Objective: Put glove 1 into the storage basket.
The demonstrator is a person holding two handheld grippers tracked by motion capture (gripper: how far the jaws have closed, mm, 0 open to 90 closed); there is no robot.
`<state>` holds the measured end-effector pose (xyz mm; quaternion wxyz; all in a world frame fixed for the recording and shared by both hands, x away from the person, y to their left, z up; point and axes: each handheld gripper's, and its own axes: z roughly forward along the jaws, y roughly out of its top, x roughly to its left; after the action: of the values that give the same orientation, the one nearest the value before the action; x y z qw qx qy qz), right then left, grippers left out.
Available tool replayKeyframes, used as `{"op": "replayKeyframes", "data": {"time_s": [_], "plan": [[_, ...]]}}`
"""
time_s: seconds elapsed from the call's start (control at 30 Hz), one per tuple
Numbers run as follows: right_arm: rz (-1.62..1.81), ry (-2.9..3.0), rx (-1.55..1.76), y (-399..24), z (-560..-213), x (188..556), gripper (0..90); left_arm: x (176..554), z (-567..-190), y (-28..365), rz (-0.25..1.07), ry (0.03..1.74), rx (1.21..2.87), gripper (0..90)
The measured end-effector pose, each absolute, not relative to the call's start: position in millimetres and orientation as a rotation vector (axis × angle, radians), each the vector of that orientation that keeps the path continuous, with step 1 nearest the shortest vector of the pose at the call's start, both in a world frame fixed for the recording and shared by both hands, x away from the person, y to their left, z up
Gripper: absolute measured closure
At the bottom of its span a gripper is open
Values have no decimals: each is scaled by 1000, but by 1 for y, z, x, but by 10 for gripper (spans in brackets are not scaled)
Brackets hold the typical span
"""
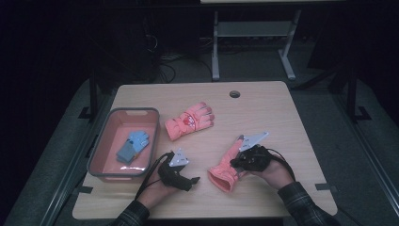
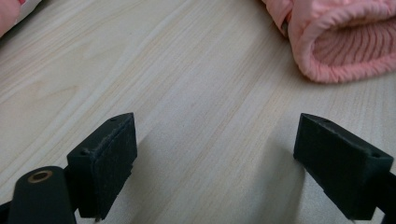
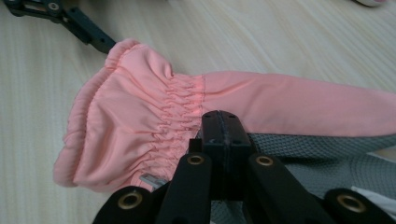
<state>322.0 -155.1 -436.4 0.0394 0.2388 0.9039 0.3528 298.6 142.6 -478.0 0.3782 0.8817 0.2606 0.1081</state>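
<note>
A pink glove lies near the table's front middle, cuff toward the person. My right gripper is shut on it at the wrist gathers. In the right gripper view the closed jaws pinch the pink glove where the pink fabric meets its grey mesh palm. My left gripper rests on the table to the left of the cuff and stands open. Between its wide-apart pads is bare wood, and the ribbed cuff lies just beyond them. One of the left gripper's fingers shows past the cuff.
A second pink glove lies at the table's middle. A pink bin at the left holds blue gloves. A round cable hole sits near the far edge. A metal stand's legs rise behind the table.
</note>
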Motion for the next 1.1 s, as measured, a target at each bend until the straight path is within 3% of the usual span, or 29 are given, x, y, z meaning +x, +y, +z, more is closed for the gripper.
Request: {"op": "replayKeyframes", "data": {"time_s": [0.53, 0.83, 1.0, 1.03, 1.1], "plan": [[1061, 2801, 589, -133, -437, 314, 900, 298, -478, 142, 275, 668, 2251, 128], [1124, 2702, 737, -165, -425, 313, 891, 298, -478, 142, 275, 668, 2250, 128], [1142, 2590, 920, -213, -428, 308, 722, 299, -478, 143, 276, 666, 2252, 128], [1142, 2590, 920, -213, -428, 308, 722, 299, -478, 143, 276, 666, 2252, 128], [1147, 2514, 989, -235, -433, 301, 566, 299, -478, 143, 278, 657, 2258, 128]]}}
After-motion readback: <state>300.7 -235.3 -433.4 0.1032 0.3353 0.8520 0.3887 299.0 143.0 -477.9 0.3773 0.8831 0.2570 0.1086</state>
